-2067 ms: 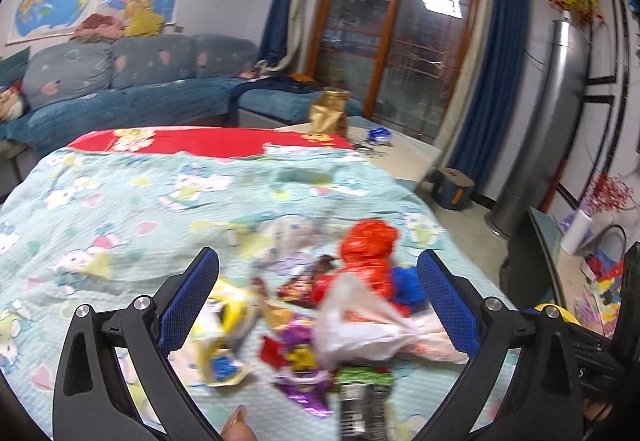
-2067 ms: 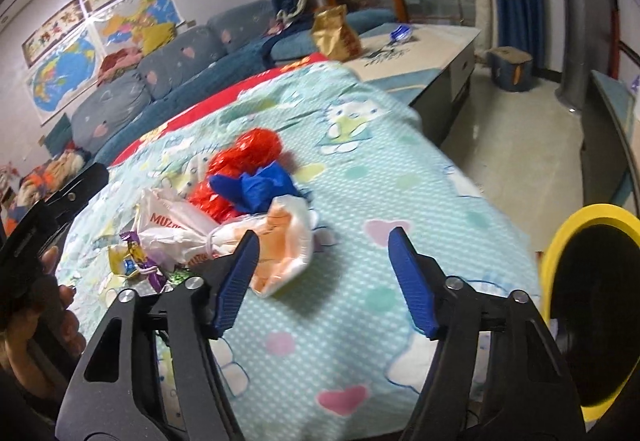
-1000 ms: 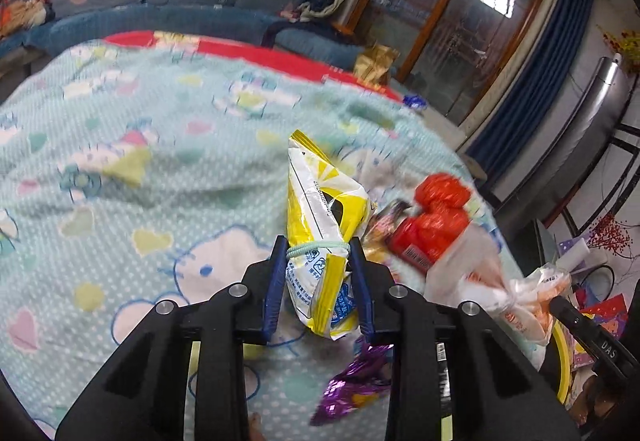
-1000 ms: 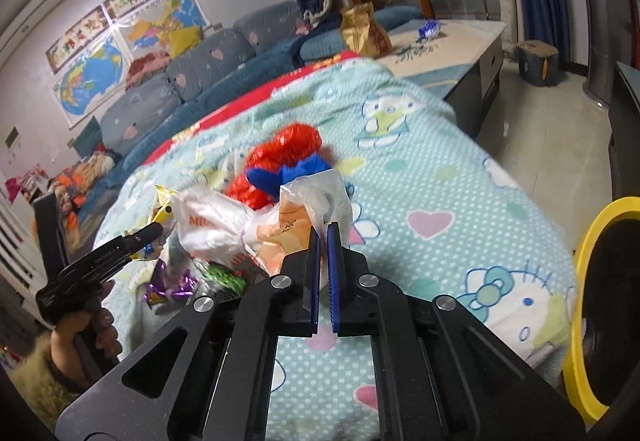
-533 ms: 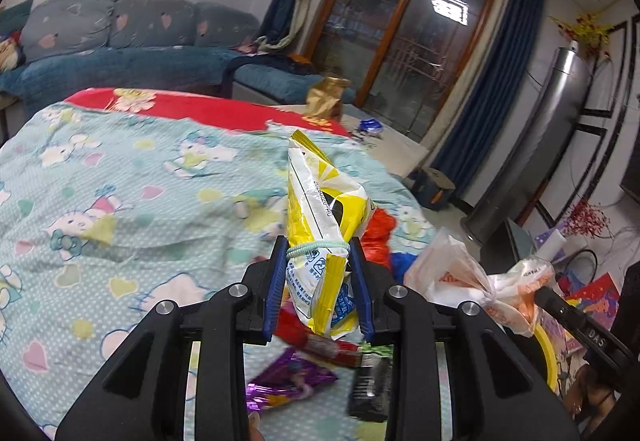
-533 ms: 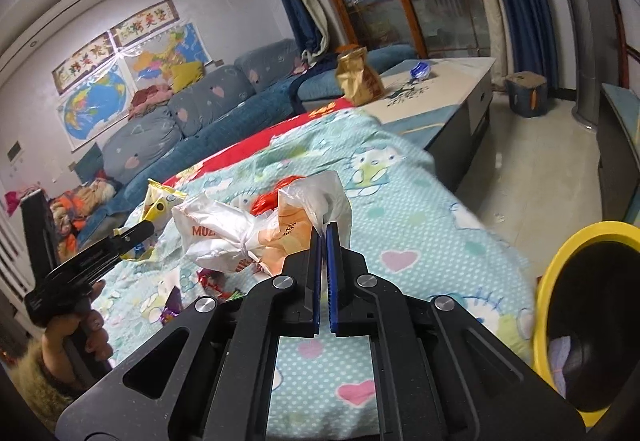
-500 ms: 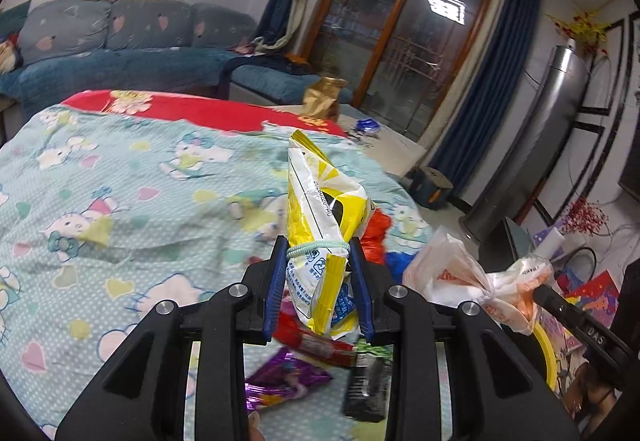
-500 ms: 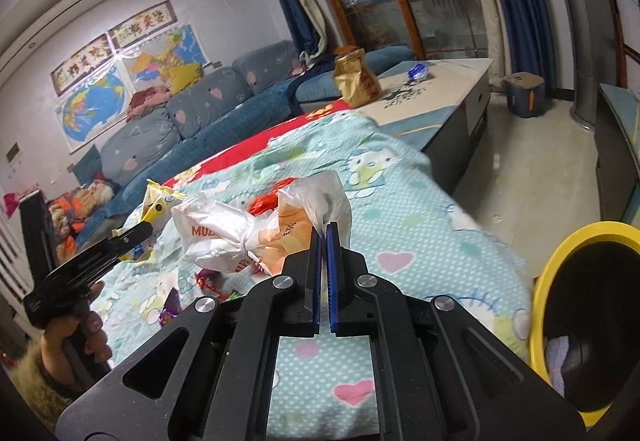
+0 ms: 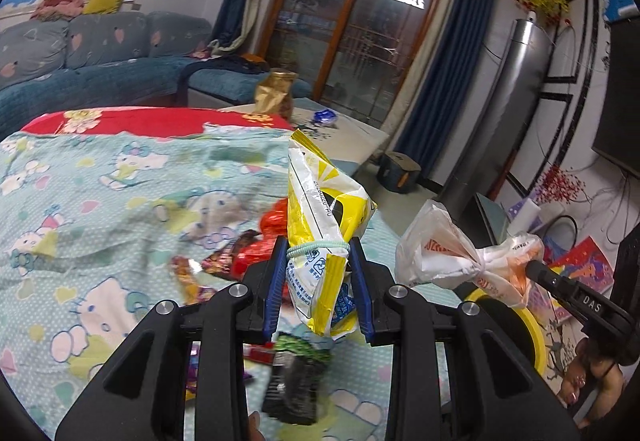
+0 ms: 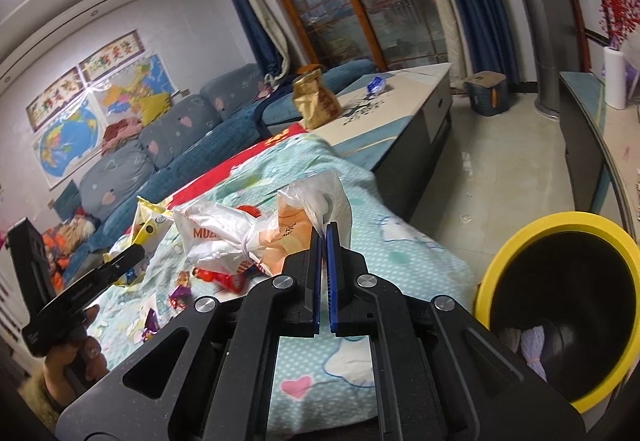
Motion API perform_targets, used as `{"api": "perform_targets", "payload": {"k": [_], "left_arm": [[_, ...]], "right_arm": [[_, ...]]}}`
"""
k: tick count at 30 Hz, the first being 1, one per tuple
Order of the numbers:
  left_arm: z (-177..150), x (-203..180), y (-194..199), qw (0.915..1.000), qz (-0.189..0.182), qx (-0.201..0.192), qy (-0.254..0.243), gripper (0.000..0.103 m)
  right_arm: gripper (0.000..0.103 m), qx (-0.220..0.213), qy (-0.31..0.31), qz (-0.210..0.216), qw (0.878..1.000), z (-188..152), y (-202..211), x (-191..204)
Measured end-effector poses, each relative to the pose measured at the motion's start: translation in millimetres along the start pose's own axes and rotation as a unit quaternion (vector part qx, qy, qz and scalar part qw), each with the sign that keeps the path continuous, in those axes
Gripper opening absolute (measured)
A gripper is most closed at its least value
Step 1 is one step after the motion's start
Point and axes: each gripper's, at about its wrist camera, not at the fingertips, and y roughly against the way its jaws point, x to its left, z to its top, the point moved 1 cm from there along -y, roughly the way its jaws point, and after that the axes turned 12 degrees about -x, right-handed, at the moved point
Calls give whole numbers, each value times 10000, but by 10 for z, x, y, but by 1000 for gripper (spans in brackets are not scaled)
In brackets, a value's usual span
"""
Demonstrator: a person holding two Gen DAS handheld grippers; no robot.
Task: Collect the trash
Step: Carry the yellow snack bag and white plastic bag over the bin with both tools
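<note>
My left gripper (image 9: 319, 257) is shut on a yellow-and-white snack bag (image 9: 324, 209) bound with a green rubber band, held upright above the bed. My right gripper (image 10: 323, 237) is shut on a knotted white plastic bag (image 10: 240, 237) with orange print, lifted off the blanket. That plastic bag (image 9: 452, 257) also shows at the right of the left wrist view, and the snack bag (image 10: 150, 221) at the left of the right wrist view. Loose wrappers (image 9: 224, 261) and a red bag (image 9: 272, 221) lie on the blanket. A yellow-rimmed black bin (image 10: 560, 301) stands at the bed's right.
The bed carries a light blue cartoon blanket (image 9: 100, 201). A low white table (image 10: 400, 97) with a gold bag (image 10: 314, 97) stands beyond it. A blue sofa (image 9: 100, 69) lines the wall. Tiled floor (image 10: 500, 161) lies right of the bed, with a TV stand (image 10: 588, 129) alongside.
Both grippers closed on their bags and lifted them off the blanket. Since then both have risen and swung towards the bin side, so the bin fills more of the right wrist view.
</note>
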Motion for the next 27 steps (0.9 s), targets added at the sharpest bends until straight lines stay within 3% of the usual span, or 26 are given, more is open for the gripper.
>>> {"api": "perform_targets", "payload": {"k": [27], "left_arm": [[-183,-964,-194,9916,-1147,200,-563,29]], "right_arm": [[1,-469,-128,-1328,9899,171,588,-853]]}}
